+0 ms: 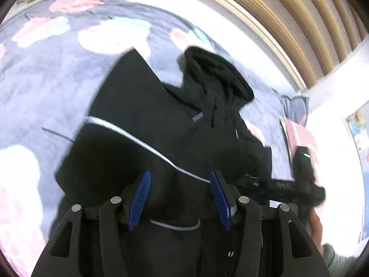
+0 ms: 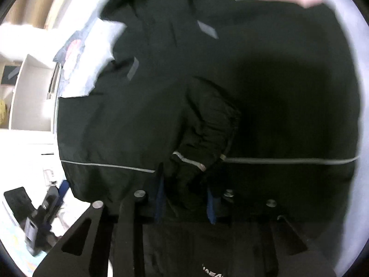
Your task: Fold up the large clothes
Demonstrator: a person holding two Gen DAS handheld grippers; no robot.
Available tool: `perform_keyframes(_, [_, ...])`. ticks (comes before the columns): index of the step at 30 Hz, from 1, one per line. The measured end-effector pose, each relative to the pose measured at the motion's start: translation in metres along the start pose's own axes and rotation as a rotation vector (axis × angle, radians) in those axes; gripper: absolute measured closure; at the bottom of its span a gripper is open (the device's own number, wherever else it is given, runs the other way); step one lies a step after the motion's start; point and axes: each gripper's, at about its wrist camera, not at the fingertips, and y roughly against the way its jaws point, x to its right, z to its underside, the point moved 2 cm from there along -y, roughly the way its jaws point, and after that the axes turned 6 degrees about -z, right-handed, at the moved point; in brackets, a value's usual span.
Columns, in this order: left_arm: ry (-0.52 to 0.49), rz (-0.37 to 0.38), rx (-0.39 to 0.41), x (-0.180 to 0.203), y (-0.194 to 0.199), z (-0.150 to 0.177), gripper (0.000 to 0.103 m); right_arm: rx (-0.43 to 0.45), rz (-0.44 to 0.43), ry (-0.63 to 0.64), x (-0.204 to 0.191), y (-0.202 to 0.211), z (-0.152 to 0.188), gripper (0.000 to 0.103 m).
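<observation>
A black hooded jacket (image 1: 161,115) with thin grey reflective stripes lies spread on a floral bedspread (image 1: 57,80), its hood (image 1: 219,76) bunched at the far end. My left gripper (image 1: 180,173) hovers over the jacket's near part, its blue pads wide apart with nothing pinched. In the right wrist view the jacket (image 2: 276,92) fills the picture. My right gripper (image 2: 184,189) is shut on a bunched fold of the black fabric that carries a piece of grey stripe. From the left wrist view the right gripper (image 1: 250,180) reaches into the jacket's right edge.
A slatted wooden panel (image 1: 299,23) runs behind the bed. A pillow (image 1: 297,108) lies at the bed's far right corner. A white wall with a poster (image 1: 359,138) is at right. A person's hand (image 1: 314,221) holds the right tool. White shelving (image 2: 30,92) stands beside the bed.
</observation>
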Motion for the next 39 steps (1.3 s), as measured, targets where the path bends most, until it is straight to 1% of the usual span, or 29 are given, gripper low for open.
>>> perform_keyframes(1, [-0.007, -0.007, 0.013, 0.000, 0.002, -0.007, 0.048, 0.052, 0.050, 0.055, -0.008, 0.020, -0.001, 0.074])
perform_keyframes(4, [-0.053, -0.013, 0.026, 0.004, 0.001, -0.025, 0.048, 0.168, 0.146, 0.150, -0.013, 0.077, 0.000, 0.074])
perform_keyframes(6, [-0.108, -0.001, 0.004, 0.011, -0.009, -0.035, 0.047, 0.200, 0.172, 0.171, -0.003, 0.103, 0.002, 0.074])
perform_keyframes(7, [-0.131, -0.002, -0.015, 0.015, -0.019, -0.038, 0.047, 0.196, 0.189, 0.173, 0.007, 0.109, 0.004, 0.074])
perform_keyframes(8, [-0.154, -0.011, -0.041, 0.019, -0.034, -0.040, 0.047, 0.189, 0.202, 0.166, 0.013, 0.109, 0.008, 0.074])
perform_keyframes(10, [-0.178, -0.037, -0.084, 0.021, -0.062, -0.040, 0.047, 0.154, 0.226, 0.120, 0.031, 0.095, 0.013, 0.074])
perform_keyframes(11, [-0.174, -0.073, -0.129, 0.016, -0.087, -0.039, 0.047, 0.133, 0.232, 0.095, 0.043, 0.085, 0.015, 0.074])
perform_keyframes(12, [-0.158, -0.086, -0.159, 0.011, -0.103, -0.037, 0.047, 0.108, 0.241, 0.074, 0.056, 0.071, 0.018, 0.074])
perform_keyframes(14, [-0.125, -0.091, -0.189, -0.001, -0.127, -0.035, 0.047, 0.051, 0.284, 0.034, 0.080, 0.039, 0.022, 0.071])
perform_keyframes(15, [-0.106, -0.083, -0.190, -0.005, -0.133, -0.035, 0.047, 0.034, 0.286, 0.016, 0.087, 0.028, 0.023, 0.071])
perform_keyframes(16, [-0.095, -0.075, -0.184, -0.007, -0.134, -0.036, 0.047, 0.026, 0.272, -0.006, 0.095, 0.018, 0.024, 0.071])
perform_keyframes(18, [-0.096, -0.078, -0.190, -0.006, -0.135, -0.037, 0.047, 0.027, 0.266, -0.016, 0.098, 0.016, 0.022, 0.069])
perform_keyframes(19, [-0.115, -0.087, -0.194, -0.003, -0.134, -0.037, 0.047, 0.017, 0.266, -0.013, 0.096, 0.018, 0.020, 0.069])
perform_keyframes(21, [-0.164, -0.111, -0.201, 0.004, -0.128, -0.038, 0.047, -0.005, 0.266, -0.005, 0.092, 0.024, 0.016, 0.064])
perform_keyframes(22, [-0.190, -0.122, -0.205, 0.010, -0.122, -0.039, 0.047, -0.005, 0.265, 0.004, 0.088, 0.032, 0.014, 0.062])
perform_keyframes(23, [-0.210, -0.117, -0.200, 0.015, -0.113, -0.041, 0.047, 0.007, 0.264, 0.016, 0.084, 0.040, 0.012, 0.059])
perform_keyframes(24, [-0.223, -0.099, -0.188, 0.021, -0.102, -0.042, 0.047, 0.037, 0.268, 0.039, 0.075, 0.054, 0.010, 0.055])
perform_keyframes(25, [-0.236, -0.071, -0.158, 0.028, -0.088, -0.045, 0.047, 0.077, 0.273, 0.074, 0.062, 0.068, 0.007, 0.052])
perform_keyframes(26, [-0.240, -0.052, -0.128, 0.034, -0.076, -0.049, 0.047, 0.112, 0.271, 0.109, 0.051, 0.080, 0.005, 0.044])
perform_keyframes(27, [-0.240, -0.039, -0.109, 0.039, -0.068, -0.051, 0.047, 0.151, 0.269, 0.150, 0.039, 0.090, 0.002, 0.040])
perform_keyframes(28, [-0.236, -0.021, -0.089, 0.043, -0.060, -0.054, 0.046, 0.193, 0.277, 0.200, 0.023, 0.098, -0.002, 0.040])
perform_keyframes(29, [-0.225, 0.001, -0.070, 0.045, -0.055, -0.057, 0.044, 0.207, 0.285, 0.233, 0.011, 0.096, -0.007, 0.040])
perform_keyframes(31, [-0.202, 0.010, -0.050, 0.045, -0.058, -0.060, 0.040, 0.202, 0.292, 0.289, -0.007, 0.083, -0.014, 0.040])
perform_keyframes(33, [-0.177, -0.043, -0.082, 0.040, -0.076, -0.057, 0.039, 0.173, 0.313, 0.316, -0.012, 0.057, -0.019, 0.040])
perform_keyframes(34, [-0.168, -0.077, -0.115, 0.035, -0.089, -0.054, 0.039, 0.148, 0.329, 0.323, -0.010, 0.044, -0.018, 0.040])
perform_keyframes(37, [-0.165, -0.162, -0.177, 0.020, -0.120, -0.040, 0.039, 0.066, 0.403, 0.314, 0.012, 0.006, -0.011, 0.040])
perform_keyframes(38, [-0.165, -0.163, -0.179, 0.015, -0.125, -0.036, 0.040, 0.040, 0.429, 0.305, 0.025, 0.000, -0.006, 0.041])
perform_keyframes(39, [-0.164, -0.151, -0.165, 0.009, -0.129, -0.033, 0.040, 0.020, 0.440, 0.302, 0.036, -0.006, -0.001, 0.043])
